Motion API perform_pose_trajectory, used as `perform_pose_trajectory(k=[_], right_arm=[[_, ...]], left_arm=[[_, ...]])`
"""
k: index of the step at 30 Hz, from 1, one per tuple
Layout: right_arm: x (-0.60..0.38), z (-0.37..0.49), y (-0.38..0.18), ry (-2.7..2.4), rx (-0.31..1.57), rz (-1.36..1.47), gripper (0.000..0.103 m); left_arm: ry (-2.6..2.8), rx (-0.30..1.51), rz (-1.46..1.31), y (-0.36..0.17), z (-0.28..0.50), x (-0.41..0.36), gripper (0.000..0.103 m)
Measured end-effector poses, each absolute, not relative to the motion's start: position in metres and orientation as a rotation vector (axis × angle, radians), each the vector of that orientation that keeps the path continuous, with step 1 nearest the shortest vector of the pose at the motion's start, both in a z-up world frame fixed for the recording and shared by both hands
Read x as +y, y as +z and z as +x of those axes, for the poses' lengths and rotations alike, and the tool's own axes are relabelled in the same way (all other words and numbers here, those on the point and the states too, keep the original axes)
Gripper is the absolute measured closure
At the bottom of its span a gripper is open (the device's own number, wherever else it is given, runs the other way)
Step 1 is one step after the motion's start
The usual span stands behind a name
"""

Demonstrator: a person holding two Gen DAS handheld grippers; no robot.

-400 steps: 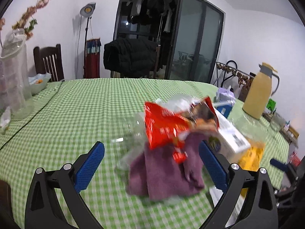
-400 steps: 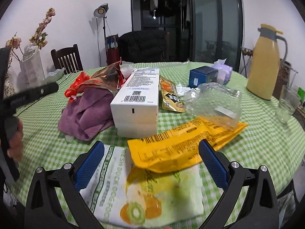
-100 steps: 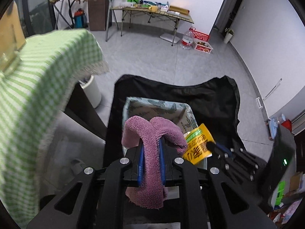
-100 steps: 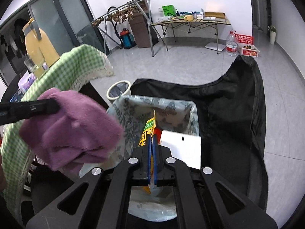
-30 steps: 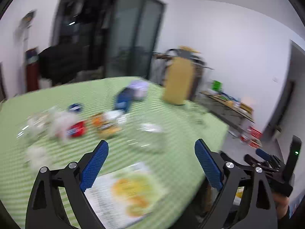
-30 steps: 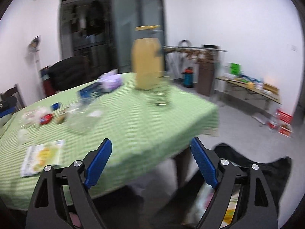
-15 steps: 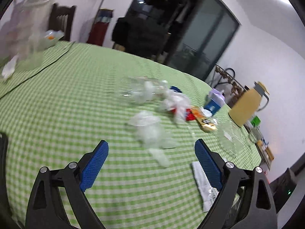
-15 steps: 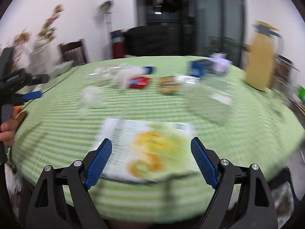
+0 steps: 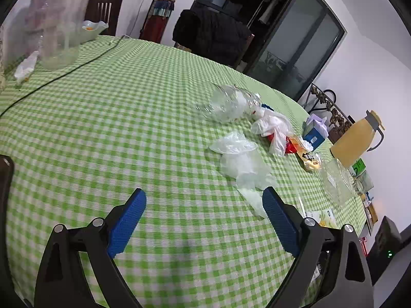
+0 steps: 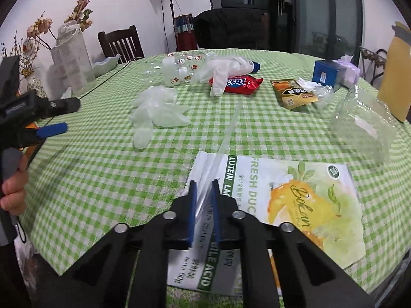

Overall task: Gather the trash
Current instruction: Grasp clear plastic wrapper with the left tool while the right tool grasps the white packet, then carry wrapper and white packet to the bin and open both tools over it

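Observation:
My right gripper is shut on a thin clear plastic strip that runs from its jaws out over the table, above a large white "Fresh Duck" food bag. My left gripper is open and empty, low over the green checked tablecloth, just short of crumpled clear gloves. It also shows at the left of the right wrist view. Farther out lie the gloves, a red snack wrapper, a gold sachet and a clear plastic container.
A crushed clear bottle, white plastic bag, blue tissue box and yellow thermos jug stand farther back. A glass vase and black cable are at the left. A chair stands behind the table.
Both grippers have swung back from the bin to the table. The right gripper was open half a second ago and is now shut on the clear strip. The left gripper has come closer to the gloves.

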State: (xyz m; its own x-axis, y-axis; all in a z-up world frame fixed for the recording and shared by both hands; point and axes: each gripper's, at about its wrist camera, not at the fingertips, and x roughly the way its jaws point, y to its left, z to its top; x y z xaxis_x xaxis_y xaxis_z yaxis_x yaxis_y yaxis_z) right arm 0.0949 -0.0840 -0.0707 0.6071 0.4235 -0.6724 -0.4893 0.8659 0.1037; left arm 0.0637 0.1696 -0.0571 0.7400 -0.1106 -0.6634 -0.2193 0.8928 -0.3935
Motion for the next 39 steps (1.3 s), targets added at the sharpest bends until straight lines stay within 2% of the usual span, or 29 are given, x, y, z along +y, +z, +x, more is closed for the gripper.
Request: perform_pose_trajectory(k=[14, 18, 21, 22, 24, 30, 39], right_arm=[[-0.146, 0.078, -0.034, 0.470, 0.617, -0.016, 0.098], [-0.167, 0.074, -0.030, 0.435, 0.598, 0.008, 0.098], [-0.182, 0.074, -0.032, 0.416, 0.588, 0.049, 0.098], [-0.187, 0.074, -0.034, 0.414, 0.592, 0.065, 0.098], [-0.196, 0.073, -0.035, 0.405, 0.590, 0.093, 0.098], [-0.219, 0.067, -0.032, 0.384, 0.565, 0.132, 0.098], [-0.269, 0.053, -0.022, 0.312, 0.490, 0.206, 0.098]], left_arm=[[0.074, 0.814, -0.323, -0.075, 0.138, 0.100, 0.015], [0.111, 0.828, -0.343, -0.079, 0.154, 0.095, 0.041], [0.108, 0.825, -0.328, -0.082, 0.160, 0.091, 0.076], [0.113, 0.821, -0.330, -0.081, 0.160, 0.091, 0.094], [0.111, 0.816, -0.322, -0.078, 0.157, 0.090, 0.101], [0.104, 0.771, -0.318, -0.062, 0.136, 0.085, 0.103], [0.035, 0.677, -0.316, -0.005, 0.111, 0.058, 0.103]])
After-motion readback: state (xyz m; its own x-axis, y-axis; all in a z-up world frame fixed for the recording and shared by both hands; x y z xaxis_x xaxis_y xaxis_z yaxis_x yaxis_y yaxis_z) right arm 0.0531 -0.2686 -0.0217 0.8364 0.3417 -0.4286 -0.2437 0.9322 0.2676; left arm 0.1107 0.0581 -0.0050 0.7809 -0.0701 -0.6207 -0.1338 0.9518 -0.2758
